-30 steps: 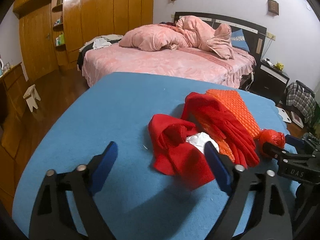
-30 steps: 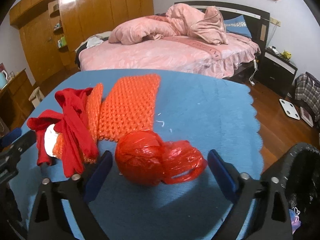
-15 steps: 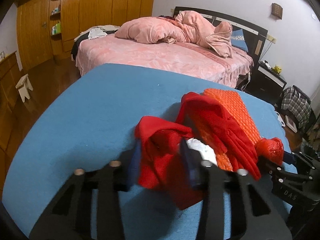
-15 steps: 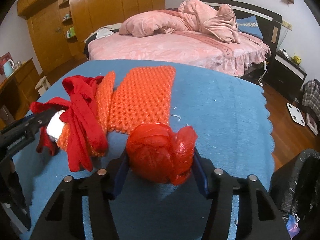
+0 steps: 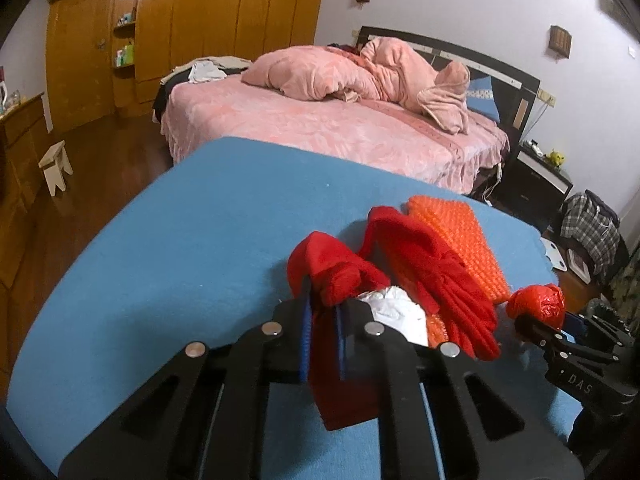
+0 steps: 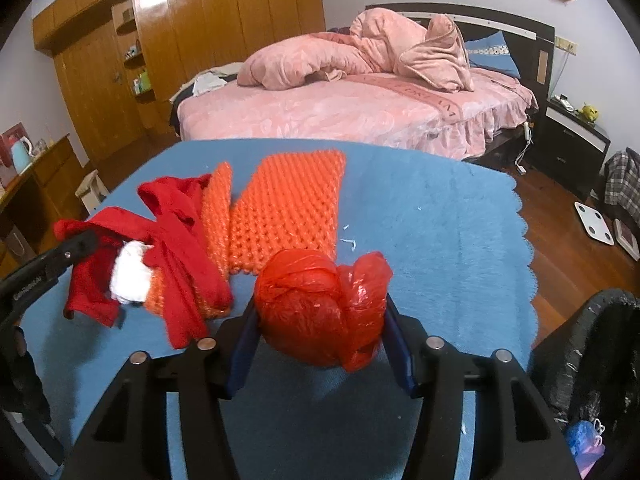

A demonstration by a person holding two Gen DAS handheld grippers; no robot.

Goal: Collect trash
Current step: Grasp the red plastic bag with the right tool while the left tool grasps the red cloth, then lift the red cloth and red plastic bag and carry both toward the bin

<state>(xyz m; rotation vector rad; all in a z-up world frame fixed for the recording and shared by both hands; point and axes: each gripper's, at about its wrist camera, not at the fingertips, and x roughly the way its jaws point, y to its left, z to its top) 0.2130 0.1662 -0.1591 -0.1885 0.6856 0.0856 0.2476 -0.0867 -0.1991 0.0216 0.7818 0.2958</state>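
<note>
My left gripper (image 5: 322, 316) is shut on a red cloth (image 5: 340, 276) and lifts its end off the blue table (image 5: 192, 240); it also shows in the right wrist view (image 6: 92, 288). A crumpled white paper (image 5: 396, 312) lies beside the cloth, over an orange knitted mat (image 5: 456, 236). My right gripper (image 6: 320, 332) is shut on a knotted red plastic bag (image 6: 316, 312), which also shows at the right of the left wrist view (image 5: 536, 304).
A black-lined trash bin (image 6: 600, 380) stands off the table's right edge with some trash inside. A pink bed (image 5: 340, 128) is behind the table. A wooden wardrobe (image 5: 200, 32), a small stool (image 5: 56, 164) and a nightstand (image 6: 576, 140) stand around.
Both grippers went from wide open to shut. The left closed on the red cloth and raised it; the right closed on the red plastic bag and lifted it slightly.
</note>
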